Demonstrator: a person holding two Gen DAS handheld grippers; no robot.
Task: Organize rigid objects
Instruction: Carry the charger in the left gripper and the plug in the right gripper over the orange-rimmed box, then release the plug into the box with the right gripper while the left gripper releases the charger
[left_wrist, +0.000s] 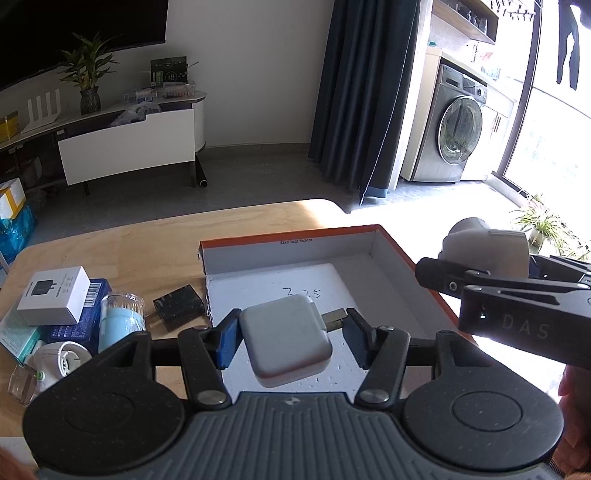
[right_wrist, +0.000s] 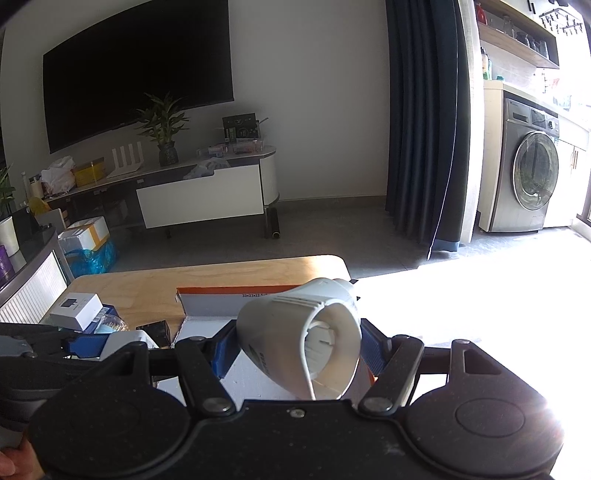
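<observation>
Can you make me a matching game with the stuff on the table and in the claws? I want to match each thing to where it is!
Things:
1. white charger
2. white cone-shaped gadget
3. black plug
4. small white box

Places:
A. on top of the blue box
B. lying on the wooden table, just left of the orange tray
C. in the left claw, over the tray
D. in the right claw

Pairs: 1-C, 2-D, 3-B, 4-A
</observation>
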